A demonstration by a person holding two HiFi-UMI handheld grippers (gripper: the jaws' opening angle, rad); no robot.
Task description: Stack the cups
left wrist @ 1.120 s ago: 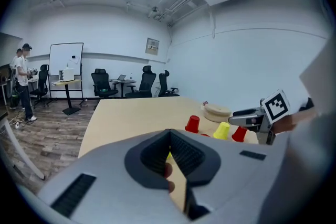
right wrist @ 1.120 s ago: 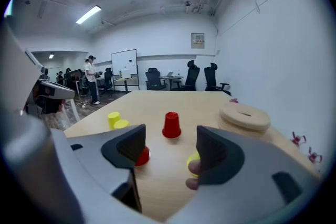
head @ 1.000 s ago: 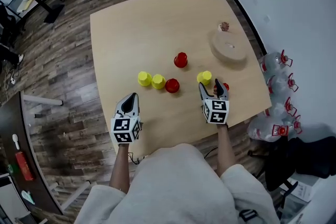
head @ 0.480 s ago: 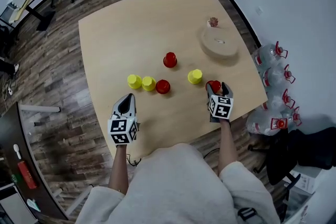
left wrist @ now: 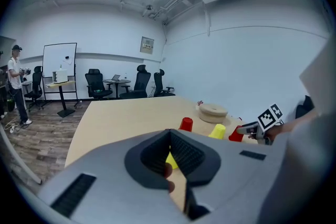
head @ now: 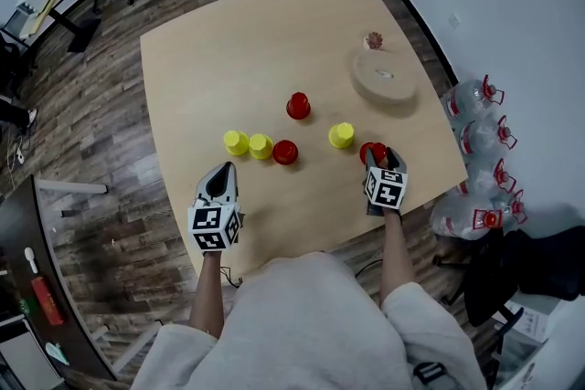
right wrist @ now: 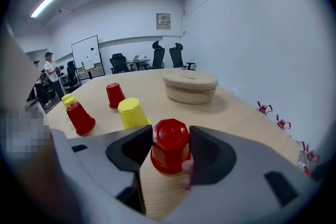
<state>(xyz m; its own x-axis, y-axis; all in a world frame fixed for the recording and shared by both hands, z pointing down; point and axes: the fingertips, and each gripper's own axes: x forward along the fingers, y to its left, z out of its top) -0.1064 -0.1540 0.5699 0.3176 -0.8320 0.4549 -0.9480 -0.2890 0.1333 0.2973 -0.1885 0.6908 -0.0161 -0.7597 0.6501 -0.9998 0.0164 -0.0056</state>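
Right claw point(head: 379, 157) at the desk's near right edge. Its jaws have just been closing and are now clamped on an upturned red plastic cup point(right wrist: 169, 145), one pad against each side, the cup's rim down on the pale wooden desk point(head: 228, 41).

Just beside it, toward the middle: lone upturned yellow plastic cup point(head: 342, 134). Further in: second red cup point(head: 298, 105), standing alone.

Row of three left of centre: left-end yellow cup point(head: 236, 142), middle yellow cup point(head: 261, 145) touching it, third red cup point(head: 285, 152) just beside.

Left claw point(head: 224, 180) over the near edge, well apart from the cups, jaw tips drawn together, gripping nothing.

Round lidded wooden box point(head: 384, 78) near the right edge.
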